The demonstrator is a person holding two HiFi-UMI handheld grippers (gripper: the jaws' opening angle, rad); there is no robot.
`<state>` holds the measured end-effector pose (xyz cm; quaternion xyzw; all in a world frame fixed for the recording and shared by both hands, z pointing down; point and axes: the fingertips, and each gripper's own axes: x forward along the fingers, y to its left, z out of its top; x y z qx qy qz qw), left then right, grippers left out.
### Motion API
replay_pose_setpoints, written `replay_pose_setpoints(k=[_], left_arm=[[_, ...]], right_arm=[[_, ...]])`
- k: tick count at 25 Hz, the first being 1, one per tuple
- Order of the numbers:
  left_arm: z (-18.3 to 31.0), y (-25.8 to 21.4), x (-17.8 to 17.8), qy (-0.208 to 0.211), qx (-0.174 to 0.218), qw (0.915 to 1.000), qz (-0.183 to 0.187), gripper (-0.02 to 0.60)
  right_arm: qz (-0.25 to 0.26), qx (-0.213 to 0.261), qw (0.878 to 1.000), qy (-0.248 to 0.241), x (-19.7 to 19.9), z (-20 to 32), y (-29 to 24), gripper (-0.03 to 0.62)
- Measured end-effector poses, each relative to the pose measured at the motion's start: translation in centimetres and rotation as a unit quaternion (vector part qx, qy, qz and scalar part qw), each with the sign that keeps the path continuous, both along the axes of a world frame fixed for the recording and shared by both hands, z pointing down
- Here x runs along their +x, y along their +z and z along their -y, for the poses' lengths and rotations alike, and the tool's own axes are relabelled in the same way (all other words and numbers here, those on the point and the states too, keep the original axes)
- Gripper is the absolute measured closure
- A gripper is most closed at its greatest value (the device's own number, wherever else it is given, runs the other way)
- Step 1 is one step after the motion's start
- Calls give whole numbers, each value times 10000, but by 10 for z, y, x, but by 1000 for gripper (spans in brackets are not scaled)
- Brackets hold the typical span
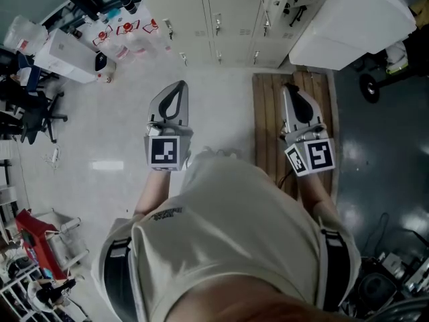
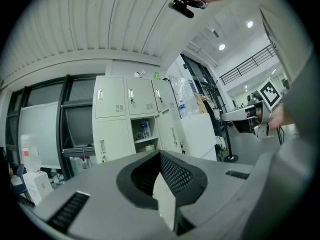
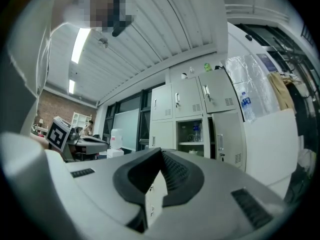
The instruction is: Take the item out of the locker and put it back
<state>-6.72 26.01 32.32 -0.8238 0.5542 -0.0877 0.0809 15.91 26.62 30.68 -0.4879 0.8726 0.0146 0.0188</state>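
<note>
Two grippers are held level, side by side and well apart. The left gripper (image 2: 160,153) has its jaws pressed together, with nothing between them. The right gripper (image 3: 161,150) is the same, tips touching and empty. Both point to the locker (image 2: 131,115), which is well away at the middle of each gripper view. Its upper row shows three shut doors. Below them one compartment (image 2: 144,132) is open, in the middle. One bottle (image 2: 145,129) stands on its shelf, with a small round thing just beside it that I cannot name. In the head view, open pale floor (image 1: 134,119) lies between the grippers and the locker row at the upper edge. The right gripper hangs over one wooden board (image 1: 268,113), whose left edge runs between the two grippers. One big white box (image 1: 348,19) fills the upper right corner, its lower edge near the board's far end.
</note>
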Motion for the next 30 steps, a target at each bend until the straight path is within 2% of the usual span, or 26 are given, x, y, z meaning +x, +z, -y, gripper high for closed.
replay_pose_setpoints(k=[8, 17, 30], left_arm=[[-8, 4, 14, -61, 38, 10000, 60, 566], [4, 4, 17, -97, 164, 9998, 43, 566], [89, 17, 12, 134, 130, 9998, 25, 566]], right_arm=[[199, 78, 9997, -109, 11, 1, 1, 594], [244, 188, 9991, -276, 4, 14, 2, 594], [131, 147, 9995, -235, -14, 82, 13, 594]])
